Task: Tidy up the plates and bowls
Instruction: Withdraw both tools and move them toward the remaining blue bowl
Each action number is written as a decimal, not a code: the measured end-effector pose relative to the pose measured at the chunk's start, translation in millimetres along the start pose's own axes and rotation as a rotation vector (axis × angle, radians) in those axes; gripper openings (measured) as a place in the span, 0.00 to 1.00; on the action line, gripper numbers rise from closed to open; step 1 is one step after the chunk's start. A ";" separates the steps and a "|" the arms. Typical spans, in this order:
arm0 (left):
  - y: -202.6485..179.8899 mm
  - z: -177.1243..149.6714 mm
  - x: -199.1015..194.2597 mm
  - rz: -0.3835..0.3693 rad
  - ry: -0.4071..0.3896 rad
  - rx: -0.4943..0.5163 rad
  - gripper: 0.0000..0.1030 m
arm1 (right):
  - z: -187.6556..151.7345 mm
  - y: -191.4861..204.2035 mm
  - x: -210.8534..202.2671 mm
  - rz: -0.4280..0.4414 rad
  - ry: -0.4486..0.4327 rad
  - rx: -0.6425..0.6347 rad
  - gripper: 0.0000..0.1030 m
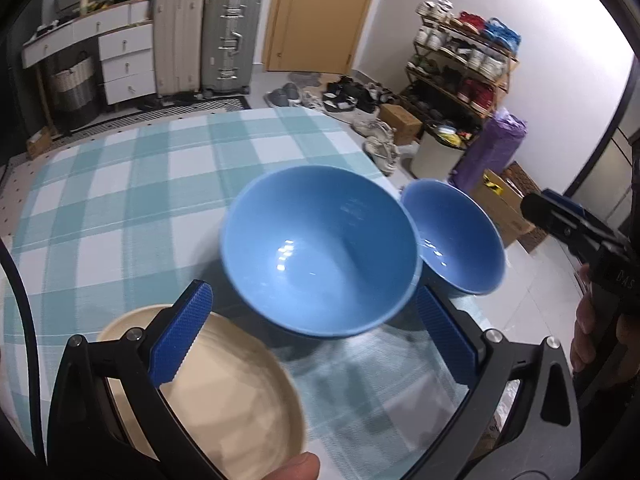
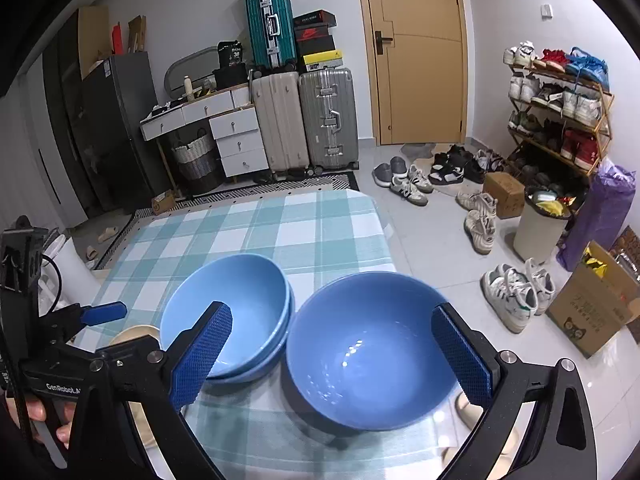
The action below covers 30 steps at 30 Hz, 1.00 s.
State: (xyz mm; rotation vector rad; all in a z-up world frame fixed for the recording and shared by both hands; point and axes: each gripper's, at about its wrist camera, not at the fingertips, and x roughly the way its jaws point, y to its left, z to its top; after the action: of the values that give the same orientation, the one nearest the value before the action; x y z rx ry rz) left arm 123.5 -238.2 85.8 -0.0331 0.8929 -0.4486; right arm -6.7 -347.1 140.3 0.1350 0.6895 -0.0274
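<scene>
Two blue bowls nested in a stack stand on the plaid tablecloth. A single blue bowl sits just to their right, near the table's right edge. A cream plate lies to the left of the stack. My left gripper is open, above the near side of the stack, touching nothing. My right gripper is open too, hovering above the single bowl with nothing between its fingers. Each gripper shows at the edge of the other's view.
Right of the table the tiled floor holds scattered shoes, a cardboard box, a bin and a shoe rack. Suitcases and a drawer unit stand beyond the far edge. A person's hand holds the right gripper's handle.
</scene>
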 end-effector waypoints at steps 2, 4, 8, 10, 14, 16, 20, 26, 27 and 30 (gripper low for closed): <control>-11.8 -5.0 0.9 -0.009 0.007 0.017 0.99 | -2.2 -6.3 -5.6 -0.006 -0.002 0.009 0.99; -21.5 -9.1 2.4 -0.030 0.013 0.028 0.99 | -4.0 -12.8 -8.5 -0.010 -0.001 0.017 0.99; -36.3 -16.0 7.7 -0.060 0.031 0.030 0.99 | -7.5 -26.3 -14.5 -0.015 0.004 0.035 0.99; -42.9 -18.2 11.6 -0.068 0.037 0.037 0.99 | -9.7 -34.6 -17.4 -0.017 0.003 0.049 0.99; -54.6 -21.5 17.0 -0.085 0.043 0.057 0.98 | -13.4 -45.3 -16.3 -0.012 0.012 0.071 0.99; -62.6 -23.6 18.8 -0.101 0.052 0.070 0.98 | -15.8 -49.0 -15.4 -0.013 0.018 0.072 0.99; -78.0 -26.3 21.2 -0.116 0.065 0.092 0.93 | -16.7 -54.4 -14.0 -0.014 0.020 0.080 0.99; -91.9 -23.0 27.3 -0.159 0.086 0.080 0.92 | -21.4 -72.2 -9.5 -0.039 0.034 0.101 0.99; -94.0 -22.5 29.6 -0.168 0.093 0.074 0.92 | -22.5 -74.5 -8.4 -0.042 0.039 0.104 0.99; -99.7 -20.3 37.6 -0.203 0.116 0.048 0.91 | -25.0 -78.6 -5.8 -0.045 0.039 0.101 0.99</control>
State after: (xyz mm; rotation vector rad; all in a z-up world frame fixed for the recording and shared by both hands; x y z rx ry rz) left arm 92.2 -340.2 66.0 -0.0542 0.9964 -0.6669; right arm -32.4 -421.7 115.9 0.2177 0.7303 -0.1037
